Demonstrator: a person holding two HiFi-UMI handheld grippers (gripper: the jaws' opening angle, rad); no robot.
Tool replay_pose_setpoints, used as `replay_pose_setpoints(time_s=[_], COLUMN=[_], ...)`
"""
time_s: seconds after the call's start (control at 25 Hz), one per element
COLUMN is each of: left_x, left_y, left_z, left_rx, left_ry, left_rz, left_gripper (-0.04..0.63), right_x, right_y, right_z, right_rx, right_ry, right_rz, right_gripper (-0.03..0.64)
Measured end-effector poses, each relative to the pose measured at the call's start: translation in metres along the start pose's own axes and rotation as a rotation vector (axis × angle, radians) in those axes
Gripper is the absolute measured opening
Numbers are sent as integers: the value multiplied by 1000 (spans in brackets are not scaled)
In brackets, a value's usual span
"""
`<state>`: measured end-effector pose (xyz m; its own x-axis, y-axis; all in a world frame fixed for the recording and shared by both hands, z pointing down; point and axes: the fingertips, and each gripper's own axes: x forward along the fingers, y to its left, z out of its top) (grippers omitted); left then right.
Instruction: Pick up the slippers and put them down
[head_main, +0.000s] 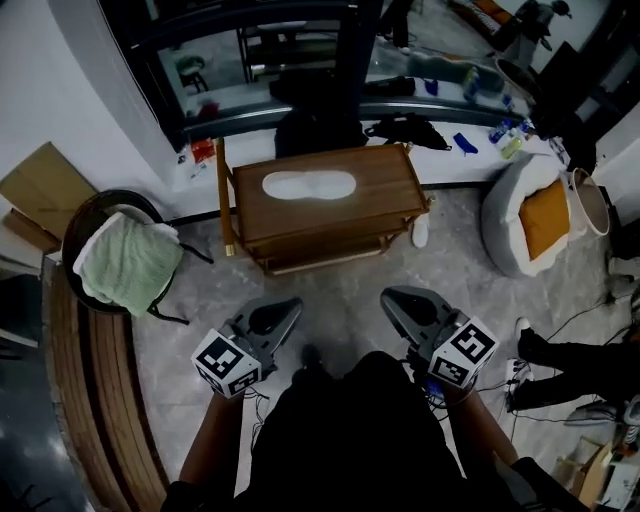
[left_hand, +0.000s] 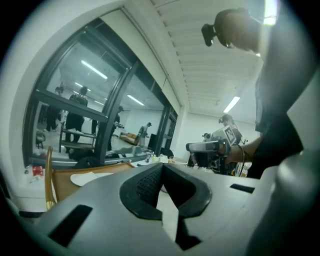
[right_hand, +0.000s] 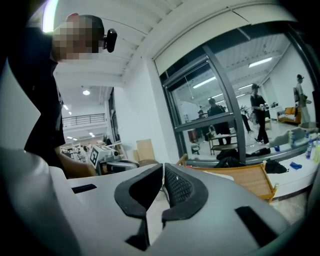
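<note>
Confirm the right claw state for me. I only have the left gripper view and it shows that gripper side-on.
Observer: The right claw is shut, with nothing between the jaws.
Operator: Are both slippers on the table?
Observer: Yes. The head view shows the white slippers lying side by side on top of the wooden table.
Operator: Is anything on the floor beside it?
Observer: One white object, possibly a shoe, lies by the table's right end.

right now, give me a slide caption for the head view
Left gripper and right gripper, shut and empty, face a wooden table bearing white slippers.
</note>
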<state>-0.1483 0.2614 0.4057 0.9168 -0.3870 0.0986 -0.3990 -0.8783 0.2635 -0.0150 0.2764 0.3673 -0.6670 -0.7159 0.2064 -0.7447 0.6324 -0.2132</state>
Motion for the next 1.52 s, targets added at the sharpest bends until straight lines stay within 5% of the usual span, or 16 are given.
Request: replay_pose_setpoints(time_s=[0.28,0.68,1.28,1.52], left_x=[11,66,190,206], left_y=[42,95,171,195], left_z=[2,17,51,33], left_rx=[-59,-65,-115,-168], left_ry=[-30,25,109,144], left_rz=[4,95,293,287], left_gripper=[2,2,2,2], right_x=[28,96,153,182], right_y=[-40,-123,-264,-301], right_z=[9,30,34,10], right_rx=[5,33,86,142], right_ry=[13,-12,164,220], right_rz=[-49,69,341,308], right_gripper=[26,26,28,28])
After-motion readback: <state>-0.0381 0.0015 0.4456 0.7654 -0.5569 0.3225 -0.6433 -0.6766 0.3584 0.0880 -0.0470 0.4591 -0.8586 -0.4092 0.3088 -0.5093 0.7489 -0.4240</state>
